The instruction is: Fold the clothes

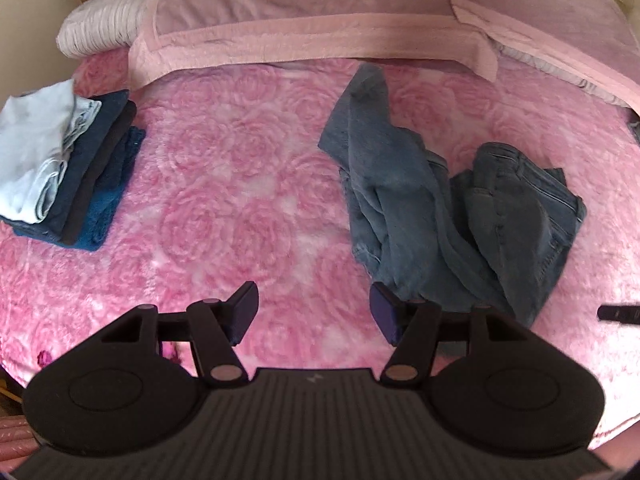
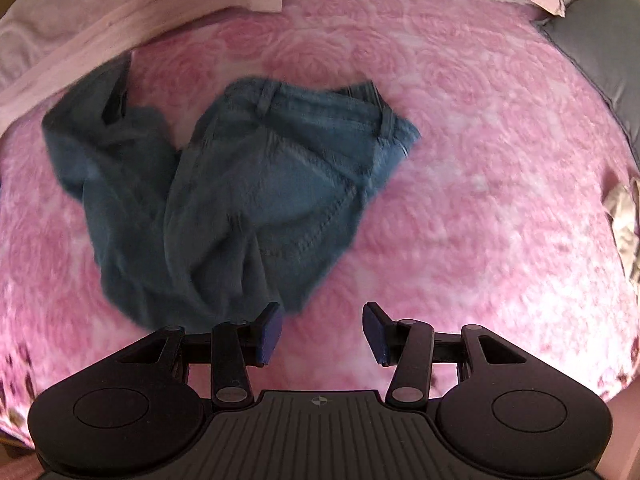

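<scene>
A crumpled pair of blue jeans [image 1: 448,216] lies on the pink rose-patterned bed cover [image 1: 240,184], right of centre in the left wrist view. In the right wrist view the jeans [image 2: 240,184] lie left of centre, waistband and back pocket up. My left gripper [image 1: 314,316] is open and empty above the cover, its right finger close to the jeans' near edge. My right gripper [image 2: 322,332] is open and empty just right of the jeans' near end. The right gripper's tip [image 1: 618,314] shows at the right edge of the left wrist view.
A stack of folded clothes [image 1: 64,168], white on top and dark blue below, sits at the bed's left side. Pink blankets [image 1: 320,36] and a pillow [image 1: 100,28] lie along the far edge. A grey pillow [image 2: 600,52] and a beige garment [image 2: 624,220] lie at the right.
</scene>
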`<state>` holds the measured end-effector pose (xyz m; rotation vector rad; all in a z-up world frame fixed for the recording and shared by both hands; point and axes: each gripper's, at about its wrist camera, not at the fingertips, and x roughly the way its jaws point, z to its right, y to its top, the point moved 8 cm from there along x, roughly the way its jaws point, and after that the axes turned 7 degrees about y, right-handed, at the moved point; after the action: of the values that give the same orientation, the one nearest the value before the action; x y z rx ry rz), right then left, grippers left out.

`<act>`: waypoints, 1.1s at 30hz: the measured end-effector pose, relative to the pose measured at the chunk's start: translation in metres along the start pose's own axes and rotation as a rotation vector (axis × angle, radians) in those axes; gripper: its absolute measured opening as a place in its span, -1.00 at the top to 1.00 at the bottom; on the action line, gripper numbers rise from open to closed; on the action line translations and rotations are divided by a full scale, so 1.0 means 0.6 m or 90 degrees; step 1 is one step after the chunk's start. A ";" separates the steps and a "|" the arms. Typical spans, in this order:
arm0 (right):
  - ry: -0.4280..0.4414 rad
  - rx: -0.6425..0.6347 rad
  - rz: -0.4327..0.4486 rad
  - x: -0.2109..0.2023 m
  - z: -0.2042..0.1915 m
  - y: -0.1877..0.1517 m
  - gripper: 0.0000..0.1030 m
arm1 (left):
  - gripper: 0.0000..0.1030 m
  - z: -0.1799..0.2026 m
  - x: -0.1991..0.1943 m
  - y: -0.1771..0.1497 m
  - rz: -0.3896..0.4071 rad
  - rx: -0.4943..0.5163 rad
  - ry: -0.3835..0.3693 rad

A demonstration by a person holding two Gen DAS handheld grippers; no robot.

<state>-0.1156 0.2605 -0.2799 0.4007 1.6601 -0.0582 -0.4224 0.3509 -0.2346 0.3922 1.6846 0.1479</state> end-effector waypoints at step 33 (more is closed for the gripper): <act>0.047 0.167 0.061 0.098 0.113 0.092 0.90 | -0.24 0.030 0.166 0.209 -0.011 -0.145 -0.118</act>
<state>-0.0390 0.3071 -0.3358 0.6877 1.7080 -0.1923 -0.3940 0.4994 -0.2903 0.2144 1.4703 0.2795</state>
